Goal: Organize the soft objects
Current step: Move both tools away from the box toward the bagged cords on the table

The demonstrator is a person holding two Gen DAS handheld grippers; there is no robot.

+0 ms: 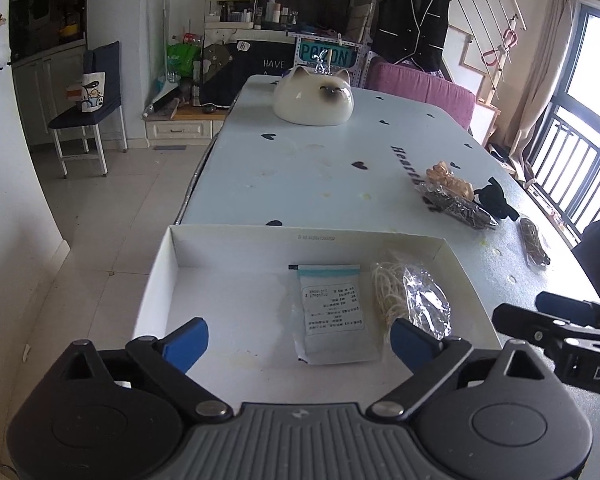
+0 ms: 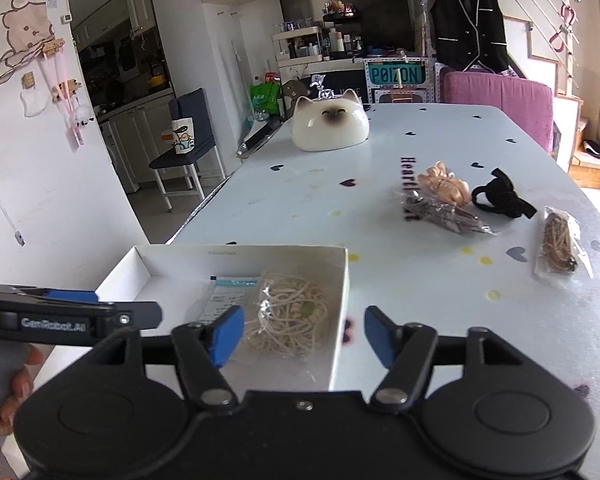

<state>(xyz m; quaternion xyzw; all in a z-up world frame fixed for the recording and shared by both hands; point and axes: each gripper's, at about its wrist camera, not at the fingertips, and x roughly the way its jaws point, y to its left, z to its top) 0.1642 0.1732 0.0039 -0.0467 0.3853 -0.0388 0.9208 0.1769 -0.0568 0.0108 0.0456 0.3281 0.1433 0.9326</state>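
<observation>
A white shallow box (image 1: 172, 264) (image 2: 340, 280) sits at the table's near edge. In it lie a labelled flat packet (image 1: 332, 312) (image 2: 228, 300) and a clear bag of cream bands (image 1: 412, 296) (image 2: 288, 312). My left gripper (image 1: 300, 340) is open and empty above the box. My right gripper (image 2: 304, 336) is open and empty over the box's right wall. On the table lie a peach scrunchie (image 2: 444, 186) (image 1: 448, 178), a bag of dark bands (image 2: 444, 212) (image 1: 456, 204), a black bow hair tie (image 2: 500, 196) (image 1: 496, 196) and a bag of brown bands (image 2: 558, 240) (image 1: 534, 240).
A white cat-shaped ceramic dome (image 1: 314, 96) (image 2: 330, 124) stands at the table's far end. A pink cushioned seat (image 2: 500, 100) is behind the table on the right. A blue chair (image 1: 92, 108) stands on the floor at left.
</observation>
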